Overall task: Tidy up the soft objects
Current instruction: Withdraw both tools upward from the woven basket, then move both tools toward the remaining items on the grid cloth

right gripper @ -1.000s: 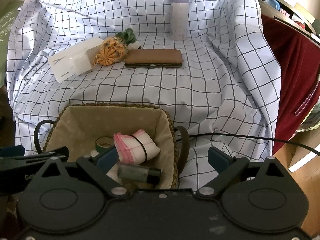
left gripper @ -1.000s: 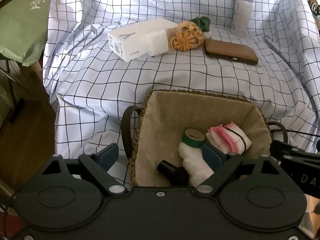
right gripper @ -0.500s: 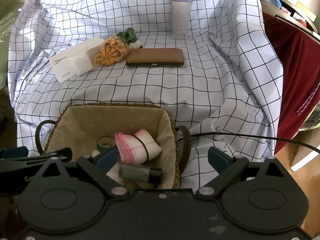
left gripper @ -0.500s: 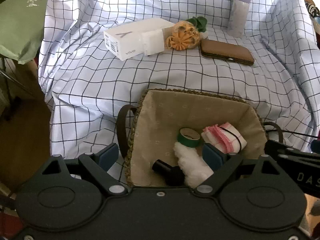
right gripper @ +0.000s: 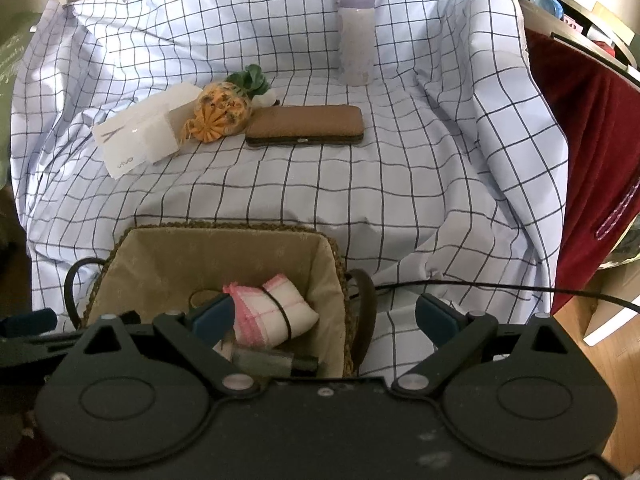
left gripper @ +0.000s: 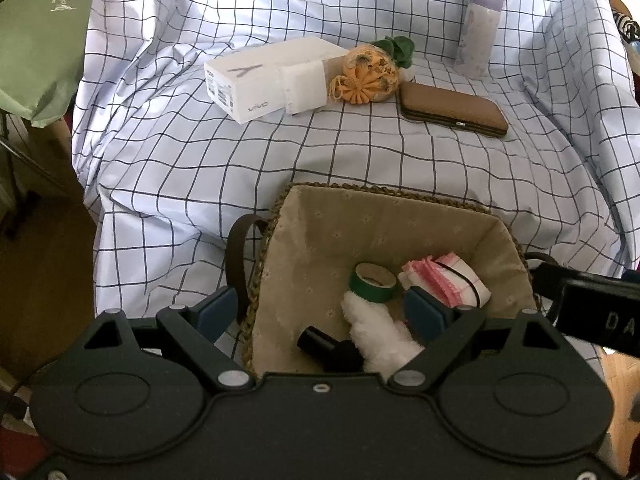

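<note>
A woven basket [left gripper: 280, 216] with a beige lining stands at the near edge of the checked cloth; it also shows in the right wrist view [right gripper: 332, 248]. In it lie a pink-and-white folded cloth [left gripper: 452, 280] bound by a black band, a white fluffy piece [left gripper: 376, 328], a green tape roll [left gripper: 374, 280] and a black tube [left gripper: 324, 344]. An orange fabric pouch [left gripper: 366, 76] sits far back on the cloth. My left gripper [left gripper: 324, 312] is open and empty over the basket's left rim. My right gripper [right gripper: 324, 316] is open and empty over its right rim.
At the back stand a white box [left gripper: 260, 80], a brown case [left gripper: 452, 114], a lilac bottle [left gripper: 478, 32] and a small green plant [left gripper: 394, 48]. A green bag [left gripper: 36, 40] lies at the left. A red cloth [right gripper: 580, 160] hangs at the right. A black cable [right gripper: 480, 286] crosses by the basket.
Both grippers have shifted only slightly; the view has drifted a little over the basket. Jaws stay open and nothing in the basket has moved.
</note>
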